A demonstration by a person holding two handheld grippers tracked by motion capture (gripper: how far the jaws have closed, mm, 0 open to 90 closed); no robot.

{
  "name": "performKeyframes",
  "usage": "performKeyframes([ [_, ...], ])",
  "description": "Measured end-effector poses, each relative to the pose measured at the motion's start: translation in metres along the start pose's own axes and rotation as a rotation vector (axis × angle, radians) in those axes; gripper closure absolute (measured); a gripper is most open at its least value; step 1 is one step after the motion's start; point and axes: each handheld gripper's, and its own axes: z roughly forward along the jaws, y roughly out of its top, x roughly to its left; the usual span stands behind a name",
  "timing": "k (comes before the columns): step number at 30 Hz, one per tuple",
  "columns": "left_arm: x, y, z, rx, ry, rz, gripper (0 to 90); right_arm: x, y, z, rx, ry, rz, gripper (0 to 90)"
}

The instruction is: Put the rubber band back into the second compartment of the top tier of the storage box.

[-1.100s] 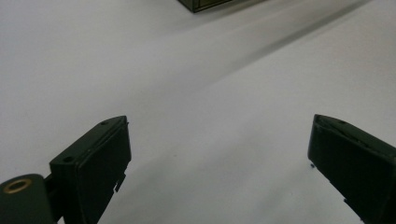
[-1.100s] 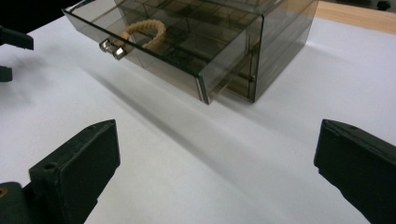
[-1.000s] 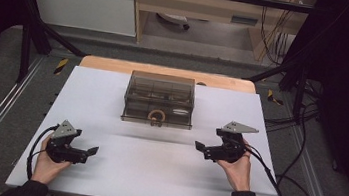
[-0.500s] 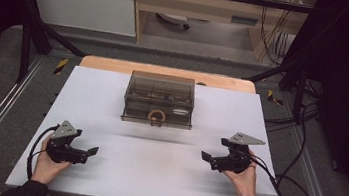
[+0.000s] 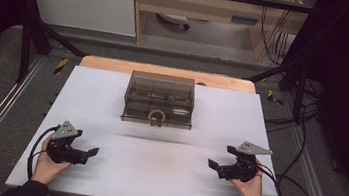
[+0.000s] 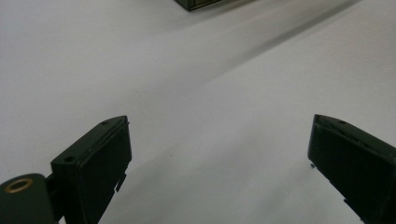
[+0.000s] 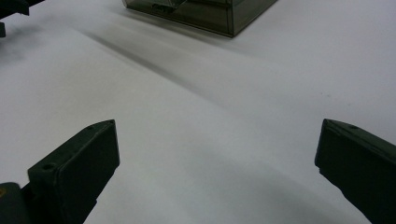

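Observation:
A smoky see-through box (image 5: 160, 93) with several compartments stands at the middle of the far half of the white table (image 5: 162, 177). A tan ring (image 5: 156, 116) sits at its front face. My left gripper (image 5: 89, 152) rests near the front left edge, held by a hand, open and holding nothing. My right gripper (image 5: 213, 166) rests near the front right, also open with nothing in it. In the left gripper view the left gripper (image 6: 219, 122) has its jaws wide apart over bare table, with a corner of the box (image 6: 205, 3) far ahead. The right gripper (image 7: 218, 126) is equally wide, facing the box (image 7: 201, 11).
A wooden strip (image 5: 165, 72) runs along the table's far edge. Cables (image 5: 296, 193) trail off the right side to the floor. Black frame bars (image 5: 29, 35) stand at the far left and right. The left gripper (image 7: 11, 9) shows at the top left of the right gripper view.
My right gripper has drawn back from near the box toward the front right edge. The left gripper has hardly moved.

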Motion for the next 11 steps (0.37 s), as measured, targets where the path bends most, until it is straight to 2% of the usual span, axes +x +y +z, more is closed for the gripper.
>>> performKeyframes([
  [11,-0.0010,-0.0001,0.0008,0.005,-0.006,0.008,5.5,-0.0010,-0.0068,-0.0035,0.015,0.000,-0.007,0.5],
])
